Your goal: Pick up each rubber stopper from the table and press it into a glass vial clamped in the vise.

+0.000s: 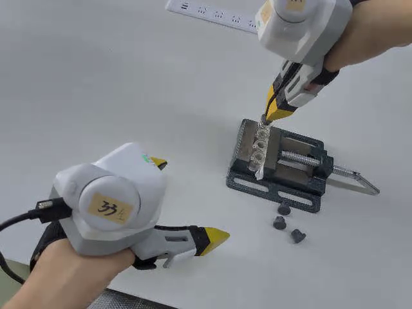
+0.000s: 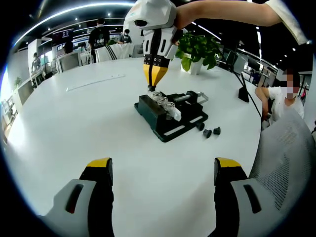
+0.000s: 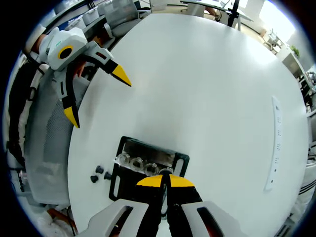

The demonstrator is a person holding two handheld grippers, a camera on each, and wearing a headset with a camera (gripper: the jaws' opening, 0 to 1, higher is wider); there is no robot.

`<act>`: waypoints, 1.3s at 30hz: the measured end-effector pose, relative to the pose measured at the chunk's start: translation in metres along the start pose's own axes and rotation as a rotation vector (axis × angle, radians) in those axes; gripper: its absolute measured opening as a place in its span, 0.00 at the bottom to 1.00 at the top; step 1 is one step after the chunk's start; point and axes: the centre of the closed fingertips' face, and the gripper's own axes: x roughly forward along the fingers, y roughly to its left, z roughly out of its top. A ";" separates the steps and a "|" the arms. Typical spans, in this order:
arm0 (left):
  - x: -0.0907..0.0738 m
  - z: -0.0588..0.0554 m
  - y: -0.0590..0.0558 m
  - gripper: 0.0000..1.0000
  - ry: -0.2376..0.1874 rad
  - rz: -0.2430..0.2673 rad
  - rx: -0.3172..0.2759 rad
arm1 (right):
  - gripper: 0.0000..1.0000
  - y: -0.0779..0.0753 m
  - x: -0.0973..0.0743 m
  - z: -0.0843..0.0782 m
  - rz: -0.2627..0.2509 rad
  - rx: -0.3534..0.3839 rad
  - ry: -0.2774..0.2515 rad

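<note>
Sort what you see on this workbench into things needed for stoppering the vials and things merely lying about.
Belonging to the job: vise; glass vials clamped in it; three rubber stoppers lying loose beside it; right hand-held gripper, shut, tip at the end vial; left hand-held gripper, open.

Lying about: power strip; potted plant; mesh chair.

Table (image 1: 96, 77): white, round. Power strip (image 1: 212, 14): white, lying flat near the table's edge. Plant (image 2: 197, 47): green, in a white pot on the table. Mesh chair (image 2: 286, 153): grey, beside the table. People (image 2: 100, 35): background, among desks.
</note>
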 end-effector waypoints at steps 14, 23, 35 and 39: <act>-0.001 -0.001 0.001 0.83 -0.002 0.004 -0.002 | 0.00 0.001 -0.001 0.001 -0.005 0.013 -0.023; -0.001 -0.001 -0.001 0.83 -0.001 0.004 -0.003 | 0.00 0.004 -0.002 0.000 -0.002 0.018 -0.061; 0.002 -0.002 -0.002 0.83 0.002 -0.004 0.000 | 0.00 0.005 -0.002 0.000 0.004 0.033 -0.061; 0.002 -0.002 -0.002 0.83 0.000 -0.004 -0.003 | 0.00 0.005 -0.002 0.000 -0.012 -0.011 -0.023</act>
